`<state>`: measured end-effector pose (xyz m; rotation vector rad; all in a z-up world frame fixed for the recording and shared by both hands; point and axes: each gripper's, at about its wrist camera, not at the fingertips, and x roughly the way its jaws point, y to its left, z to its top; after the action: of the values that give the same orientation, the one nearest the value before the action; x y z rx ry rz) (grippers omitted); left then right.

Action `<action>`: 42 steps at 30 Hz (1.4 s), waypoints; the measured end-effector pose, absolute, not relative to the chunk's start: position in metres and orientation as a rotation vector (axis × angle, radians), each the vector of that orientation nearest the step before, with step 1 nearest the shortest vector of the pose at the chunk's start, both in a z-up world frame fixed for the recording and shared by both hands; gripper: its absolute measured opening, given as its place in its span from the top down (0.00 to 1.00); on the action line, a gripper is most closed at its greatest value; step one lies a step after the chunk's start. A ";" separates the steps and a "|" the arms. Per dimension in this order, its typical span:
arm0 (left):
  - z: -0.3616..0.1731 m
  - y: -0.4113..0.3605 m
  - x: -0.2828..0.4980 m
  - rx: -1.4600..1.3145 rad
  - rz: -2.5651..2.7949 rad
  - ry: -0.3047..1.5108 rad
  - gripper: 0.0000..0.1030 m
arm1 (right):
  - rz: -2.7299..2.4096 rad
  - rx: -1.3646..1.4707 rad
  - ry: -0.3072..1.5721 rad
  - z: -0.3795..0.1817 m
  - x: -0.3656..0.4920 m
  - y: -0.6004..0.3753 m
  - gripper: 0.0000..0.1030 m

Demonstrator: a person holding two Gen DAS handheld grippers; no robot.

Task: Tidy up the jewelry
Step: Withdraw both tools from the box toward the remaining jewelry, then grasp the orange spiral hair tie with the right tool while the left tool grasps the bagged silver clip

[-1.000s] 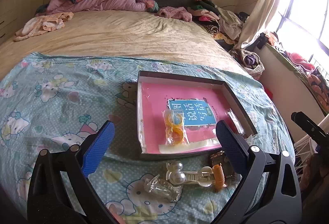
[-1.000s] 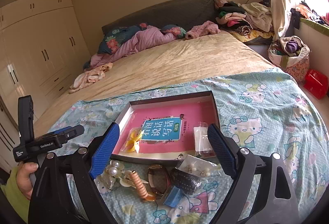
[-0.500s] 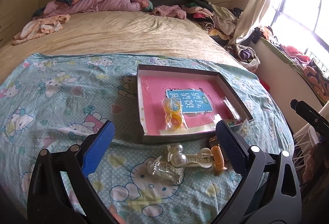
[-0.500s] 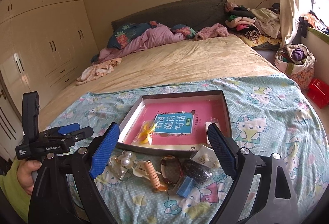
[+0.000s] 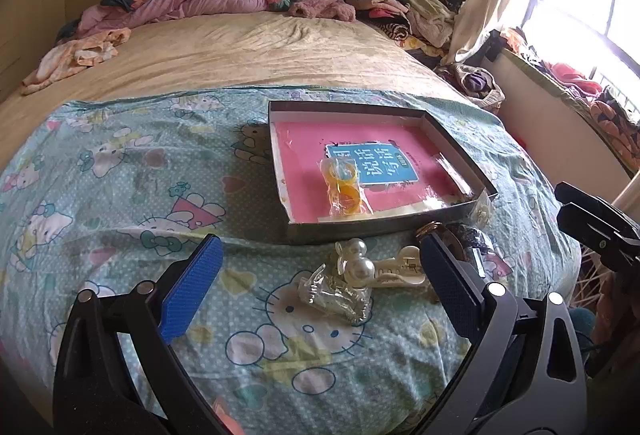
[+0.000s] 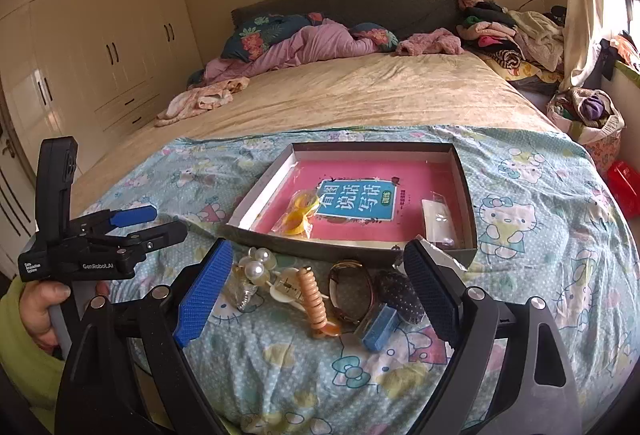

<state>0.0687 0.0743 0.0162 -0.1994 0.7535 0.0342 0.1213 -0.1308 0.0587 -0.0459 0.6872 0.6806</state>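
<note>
On the bed, over a cartoon-cat sheet (image 5: 120, 195), sits a shallow box (image 6: 466, 191) lined with a pink booklet (image 6: 416, 179). Inside it lie a bag of yellow rings (image 6: 298, 217) toward the left and a small clear packet (image 6: 436, 215) against the right wall. Just in front of the box, on the sheet, the loose pieces lie in a row — a pearl clip (image 6: 256, 263), a white hair claw-clip (image 5: 400, 269), a crinkled clear bag (image 5: 336, 293), an orange spiral tie (image 6: 314, 299), a brown bangle (image 6: 352, 289), a dark dotted pouch (image 6: 402, 295) and a blue block (image 6: 380, 327).

The left claw (image 5: 318, 293) hovers released above the clear bag and pearl clip, its blue pads wide apart and holding nothing. The right claw (image 6: 316, 293) is likewise spread — empty, over the spiral tie and bangle. In the right view a hand (image 6: 40, 309) in a green sleeve grips the left tool's handle.
</note>
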 end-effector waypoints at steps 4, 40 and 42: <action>0.012 0.075 0.066 -0.195 0.034 0.766 0.11 | 0.691 -0.055 0.702 0.053 0.119 -0.127 0.16; -0.059 0.056 0.073 -0.103 -0.014 0.956 0.11 | 0.764 -0.209 0.906 -0.031 0.135 -0.088 0.66; -0.062 0.055 0.075 -0.100 -0.016 0.960 0.11 | 0.765 -0.215 0.911 -0.035 0.137 -0.085 0.69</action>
<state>0.0754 0.0548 -0.0624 -0.1000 0.9605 -0.0164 0.1366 -0.0854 -0.0355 -0.2150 0.9114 0.7653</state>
